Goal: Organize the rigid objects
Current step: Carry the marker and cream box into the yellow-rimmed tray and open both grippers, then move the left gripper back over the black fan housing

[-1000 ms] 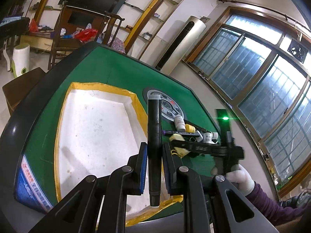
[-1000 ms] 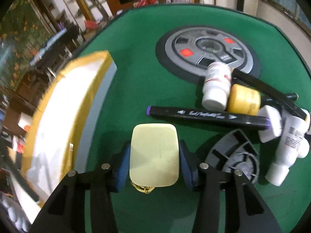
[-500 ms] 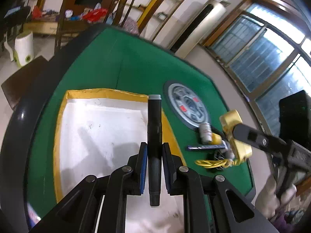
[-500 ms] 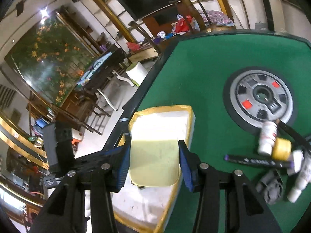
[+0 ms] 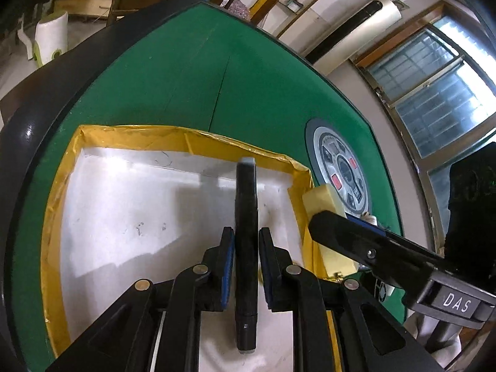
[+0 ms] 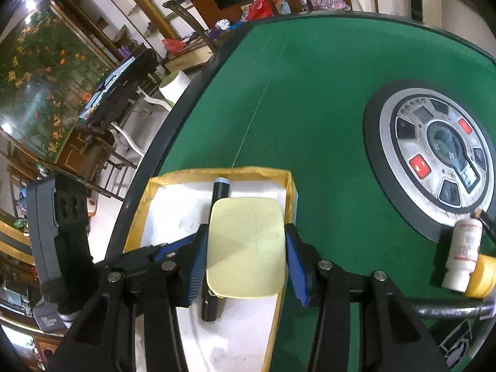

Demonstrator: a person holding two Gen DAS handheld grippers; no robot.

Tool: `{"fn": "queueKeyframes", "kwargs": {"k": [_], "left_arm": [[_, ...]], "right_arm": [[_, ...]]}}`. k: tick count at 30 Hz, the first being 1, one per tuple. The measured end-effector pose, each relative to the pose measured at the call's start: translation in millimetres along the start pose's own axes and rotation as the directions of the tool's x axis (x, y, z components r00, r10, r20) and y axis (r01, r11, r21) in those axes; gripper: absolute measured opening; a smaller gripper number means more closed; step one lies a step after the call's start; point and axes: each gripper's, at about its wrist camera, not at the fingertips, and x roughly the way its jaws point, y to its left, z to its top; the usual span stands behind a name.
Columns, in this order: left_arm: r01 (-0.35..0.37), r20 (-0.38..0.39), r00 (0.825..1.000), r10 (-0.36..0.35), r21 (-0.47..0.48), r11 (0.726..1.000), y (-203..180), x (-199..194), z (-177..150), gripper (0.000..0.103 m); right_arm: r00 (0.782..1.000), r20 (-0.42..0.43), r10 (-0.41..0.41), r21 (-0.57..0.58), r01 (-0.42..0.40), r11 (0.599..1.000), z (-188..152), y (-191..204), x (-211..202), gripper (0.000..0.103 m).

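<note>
My left gripper (image 5: 245, 241) is shut on a black marker (image 5: 246, 232) and holds it over the white tray with yellow taped rim (image 5: 130, 133). My right gripper (image 6: 245, 245) is shut on a pale yellow flat block (image 6: 246, 245) and holds it above the tray's right rim (image 6: 288, 192). The block (image 5: 324, 198) and the right gripper's black finger (image 5: 356, 238) show in the left wrist view beside the marker. The marker (image 6: 220, 189) shows in the right wrist view, partly hidden behind the block.
The tray sits on a green felt table (image 5: 192, 71) with a round grey control panel (image 6: 434, 158) in its middle. A white bottle (image 6: 463, 254), a yellow cap (image 6: 482, 276) and a dark pen (image 6: 449, 311) lie at the right. Chairs and shelves stand beyond the table.
Both grippers moved over the tray. The right gripper lifted the yellow block from the felt near the clutter and carried it left to the tray's right rim. The left gripper lowered the marker closer to the tray.
</note>
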Motion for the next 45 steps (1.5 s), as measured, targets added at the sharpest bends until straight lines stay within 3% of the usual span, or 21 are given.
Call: {"fn": "queueKeyframes", "kwargs": {"k": [2,3,7,9,14,18,25,30,35,38,45], "left_arm": [[0.017,0.013,1.000,-0.017,-0.018,1.000,5.0,-2.3,-1.5,0.045],[0.006,0.019,1.000,-0.005,-0.029,1.000,8.3,-3.8,-2.5,0.049],[0.021,0.024,1.000,-0.019,-0.085,0.996,21.6,-12.7,-7.9,0.051],[0.020,0.036,0.999,-0.016,-0.102,0.995,25.2,-16.5,-10.6,0.058],[0.039,0.071,0.997,-0.031,-0.119,0.992,29.3,-31.1,-16.0,0.063],[0.054,0.109,0.993,-0.041,-0.112,0.992,21.9,-43.0,-17.7,0.073],[0.064,0.141,0.989,-0.049,-0.103,0.993,5.4,-56.6,-25.6,0.079],[0.081,0.137,0.988,-0.071,-0.067,0.994,-14.8,-62.9,-37.5,0.092],[0.126,0.104,0.986,-0.127,0.012,0.992,-53.1,-64.1,-54.8,0.096],[0.135,0.078,0.987,-0.141,0.079,0.988,-83.5,-60.1,-64.4,0.100],[0.140,-0.029,0.990,-0.137,0.183,0.973,-151.4,-20.1,-89.0,0.100]], "right_arm": [[1.000,0.001,-0.005,-0.004,0.005,1.000,1.1,2.3,2.4,0.046],[1.000,-0.001,-0.002,-0.004,0.002,1.000,2.6,2.4,4.4,0.046],[1.000,-0.013,0.012,0.007,-0.012,1.000,3.2,0.5,10.4,0.046],[1.000,-0.008,0.013,0.012,-0.013,1.000,3.0,-1.5,12.2,0.047],[1.000,0.005,0.030,0.012,-0.030,0.999,3.0,0.1,11.1,0.056],[0.999,0.053,-0.006,-0.021,0.007,1.000,3.8,3.8,-5.0,0.063],[0.994,0.104,0.011,-0.011,-0.010,1.000,-8.8,-12.0,-34.6,0.064],[0.987,0.157,0.007,-0.024,-0.003,1.000,-31.0,-29.3,-72.1,0.064],[0.972,0.236,-0.025,0.015,0.022,1.000,-59.5,-73.6,-119.8,0.074],[0.956,0.282,-0.087,0.090,0.063,0.994,-83.1,-117.2,-145.9,0.074],[0.944,0.275,-0.183,0.241,0.116,0.964,-134.5,-201.2,-164.5,0.074]]}}
